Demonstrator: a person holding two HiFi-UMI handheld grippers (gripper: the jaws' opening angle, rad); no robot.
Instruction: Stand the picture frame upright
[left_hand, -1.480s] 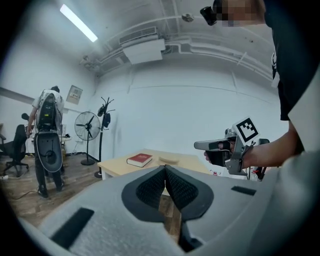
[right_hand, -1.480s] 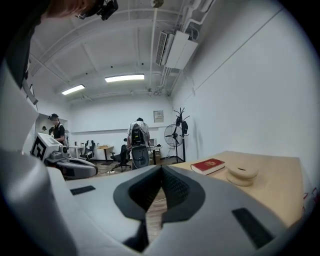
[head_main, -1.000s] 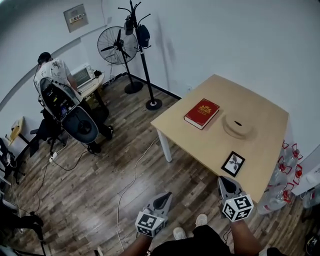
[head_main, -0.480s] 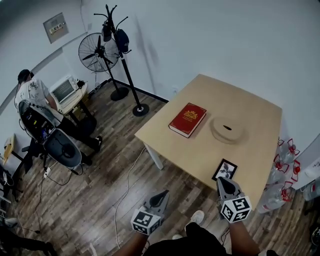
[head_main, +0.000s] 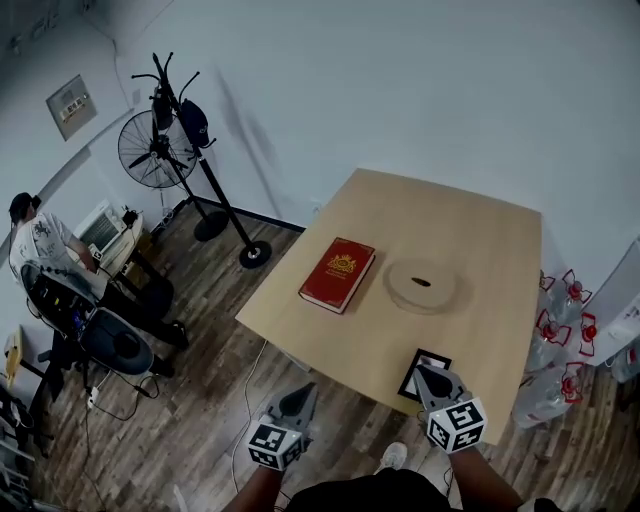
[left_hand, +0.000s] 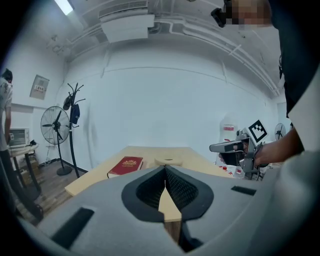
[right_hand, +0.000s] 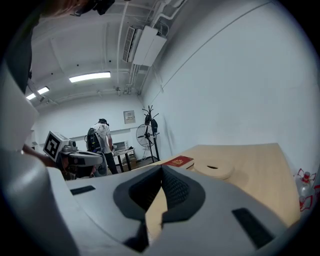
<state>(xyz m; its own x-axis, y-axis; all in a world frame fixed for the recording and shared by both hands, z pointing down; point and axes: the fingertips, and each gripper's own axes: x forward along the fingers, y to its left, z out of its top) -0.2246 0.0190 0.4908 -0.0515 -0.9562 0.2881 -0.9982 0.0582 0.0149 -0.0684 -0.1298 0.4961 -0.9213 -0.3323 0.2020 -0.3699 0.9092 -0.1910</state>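
Only head view | picture frame (head_main: 408, 381) flat | right tool (head_main: 425, 374) (closed) near

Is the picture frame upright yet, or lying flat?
Lying flat: the picture frame rests flush on the table, near its front edge.

Black picture frame (head_main: 413, 372) — lying flat.

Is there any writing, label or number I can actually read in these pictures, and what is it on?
Nothing here is legible.
Red book: gold emblem and print on the cover, too small to read.
Wall plaque: blurred, unreadable.
Marker cubes: black-and-white square patterns only, no words or numbers.
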